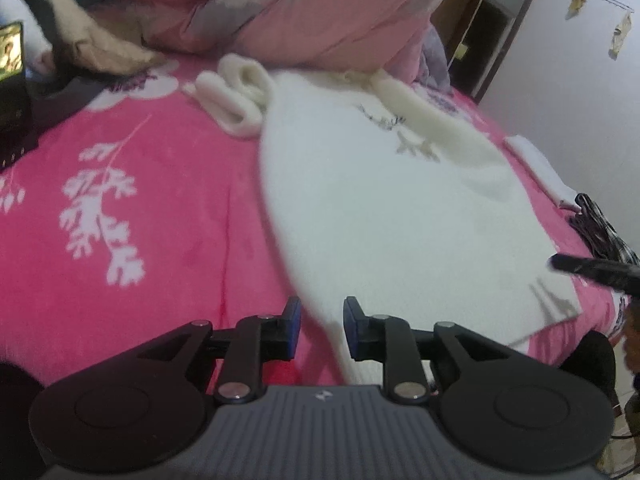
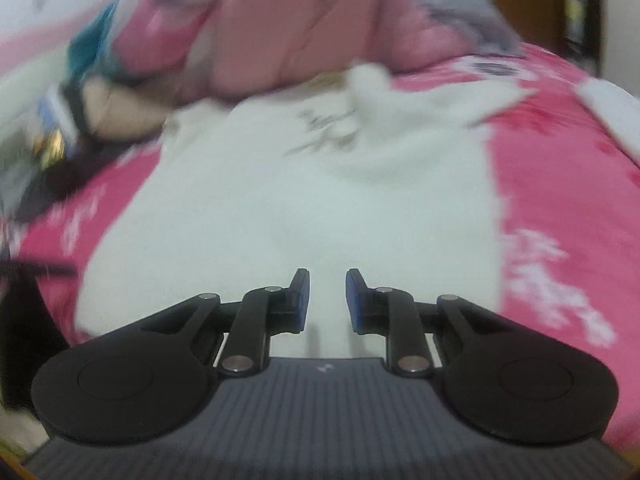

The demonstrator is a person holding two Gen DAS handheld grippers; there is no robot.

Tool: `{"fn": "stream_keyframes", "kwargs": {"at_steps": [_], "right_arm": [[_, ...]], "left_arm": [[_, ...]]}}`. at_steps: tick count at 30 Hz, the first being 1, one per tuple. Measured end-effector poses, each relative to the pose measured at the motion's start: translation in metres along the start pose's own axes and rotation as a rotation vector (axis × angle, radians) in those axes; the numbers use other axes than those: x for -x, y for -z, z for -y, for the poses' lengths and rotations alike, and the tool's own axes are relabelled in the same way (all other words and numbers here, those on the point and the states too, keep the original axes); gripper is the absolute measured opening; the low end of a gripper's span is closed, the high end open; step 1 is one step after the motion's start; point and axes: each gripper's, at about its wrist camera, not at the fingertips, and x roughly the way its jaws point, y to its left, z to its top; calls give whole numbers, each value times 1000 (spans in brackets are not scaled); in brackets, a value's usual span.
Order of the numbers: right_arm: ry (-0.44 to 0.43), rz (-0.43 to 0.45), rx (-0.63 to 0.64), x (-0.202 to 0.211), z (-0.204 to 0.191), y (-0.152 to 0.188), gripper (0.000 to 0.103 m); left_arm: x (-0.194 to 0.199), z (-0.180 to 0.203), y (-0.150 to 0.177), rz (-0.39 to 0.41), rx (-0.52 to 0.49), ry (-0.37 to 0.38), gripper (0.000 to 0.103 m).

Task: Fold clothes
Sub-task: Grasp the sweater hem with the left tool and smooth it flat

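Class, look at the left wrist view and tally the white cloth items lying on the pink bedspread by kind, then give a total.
Large white garment spread flat: 1
Rolled cream-white cloth beside it: 1
Folded white cloth near the bed's right edge: 1
Total: 3

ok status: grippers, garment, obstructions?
Left gripper, right gripper open, nothing held. White garment flat on pink bedspread. Nothing in the way.
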Motion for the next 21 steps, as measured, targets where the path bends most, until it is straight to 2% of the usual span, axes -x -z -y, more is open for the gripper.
{"fn": "stream_keyframes", "kwargs": {"at_steps": [5,11,13,18,21], "right_arm": [[-11,-34,33,-25,-12,-1,19],[-5,-62,53,-37,-21,4,16],[-1,-68,76,-40,-22,6,14],[15,-80,105,-45,-23,10,0],[-21,-75,22,-42,-12,10,0]], "left_arm": [[-16,15,-9,38,-82,1,23],[-40,24,-11,13,-128,-8,23],[-44,22,-9,5,-126,-8,23],[-47,14,-6,-5,-102,-2,22],[-47,13,-6,-7,-100,-2,22]]}}
